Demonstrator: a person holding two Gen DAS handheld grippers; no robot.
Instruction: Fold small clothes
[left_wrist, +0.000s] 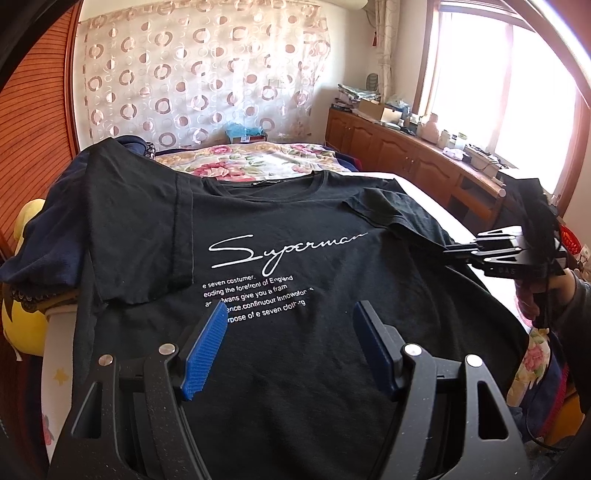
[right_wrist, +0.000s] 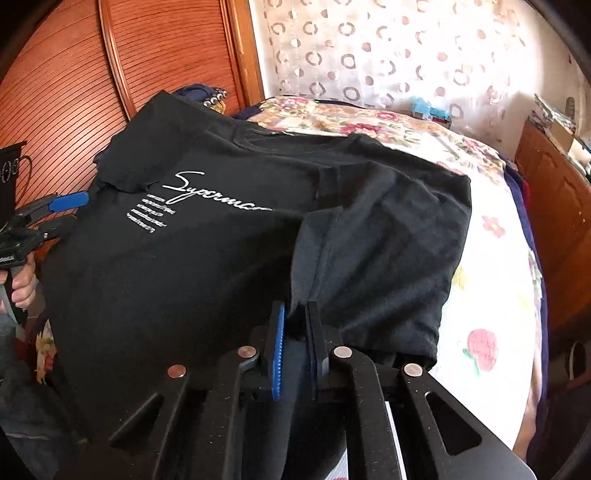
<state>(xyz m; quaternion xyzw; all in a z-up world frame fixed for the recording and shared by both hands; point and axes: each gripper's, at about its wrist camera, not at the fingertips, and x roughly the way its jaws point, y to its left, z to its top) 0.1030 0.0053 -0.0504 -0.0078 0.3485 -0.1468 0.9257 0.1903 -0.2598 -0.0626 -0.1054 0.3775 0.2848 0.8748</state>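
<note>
A black T-shirt (left_wrist: 314, 266) (right_wrist: 184, 277) with white "Superman" lettering lies front up on the bed. Its left sleeve (left_wrist: 140, 240) is folded in over the chest. My left gripper (left_wrist: 291, 310) hovers open above the printed lines, nothing between its blue pads (left_wrist: 207, 347); in the right wrist view it shows at the shirt's left edge (right_wrist: 70, 201). My right gripper (right_wrist: 295, 308) is shut on a fold of the shirt's right side, the fabric pinched between the pads. From the left wrist view it reaches in from the right (left_wrist: 452, 251), held by a hand (left_wrist: 532, 295).
The floral bed cover (left_wrist: 240, 158) (right_wrist: 480, 295) stretches beyond and right of the shirt. A dark blue garment (left_wrist: 48, 251) and a yellow plush toy (left_wrist: 18, 314) lie at the left. Wooden cabinets (left_wrist: 406, 155) with clutter line the window side; a slatted wooden door (right_wrist: 66, 74) stands at the left.
</note>
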